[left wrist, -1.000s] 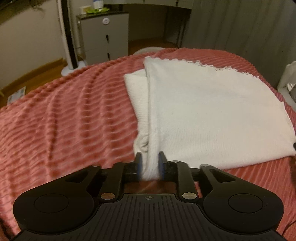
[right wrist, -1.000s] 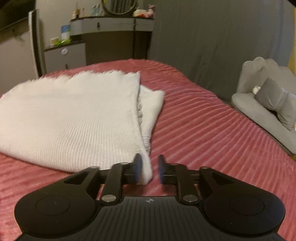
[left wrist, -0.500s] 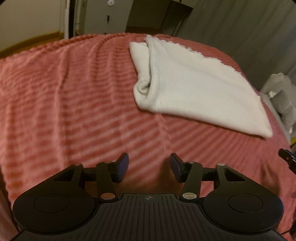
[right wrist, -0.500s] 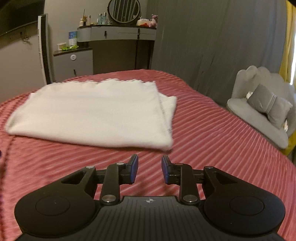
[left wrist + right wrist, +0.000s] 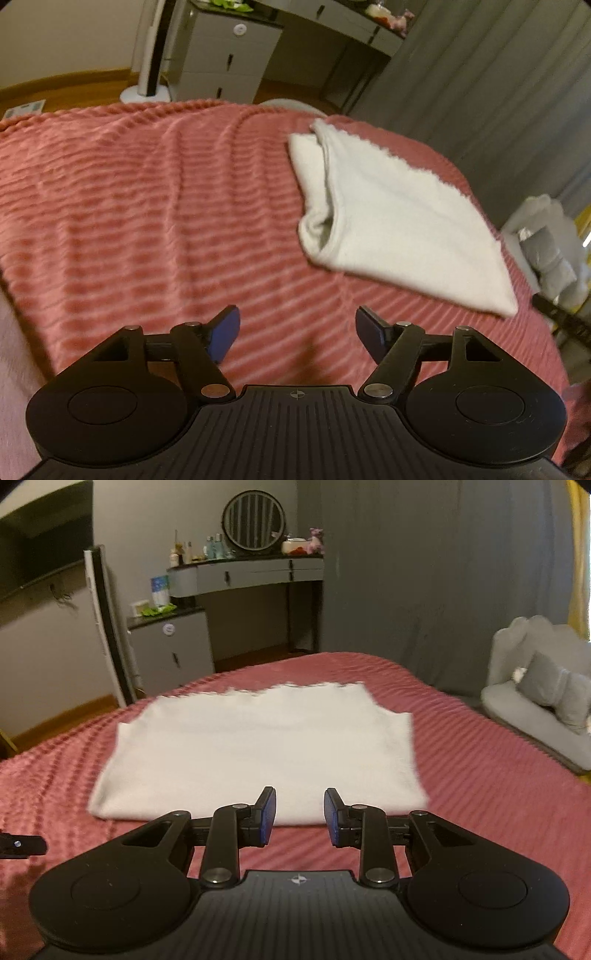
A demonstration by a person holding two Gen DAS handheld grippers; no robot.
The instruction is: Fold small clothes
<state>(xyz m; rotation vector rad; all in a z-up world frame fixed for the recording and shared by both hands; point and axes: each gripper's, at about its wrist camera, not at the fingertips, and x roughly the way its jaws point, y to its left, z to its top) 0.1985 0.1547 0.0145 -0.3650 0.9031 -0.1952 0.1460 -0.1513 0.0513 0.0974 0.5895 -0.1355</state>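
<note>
The white garment (image 5: pixel 255 753) is laid folded flat on the bed (image 5: pixel 147 206), probably finished. Both the left gripper (image 5: pixel 297 336) and right gripper (image 5: pixel 300 818) are held spread, empty, clear of it.

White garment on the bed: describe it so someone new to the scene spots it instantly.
Start at the bed with the pink ribbed bedspread that fills the room's middle. On it lies the white knit garment, folded into a flat rectangle with a scalloped far edge. It is the only light item on the bedspread; both grippers are off it.
</note>
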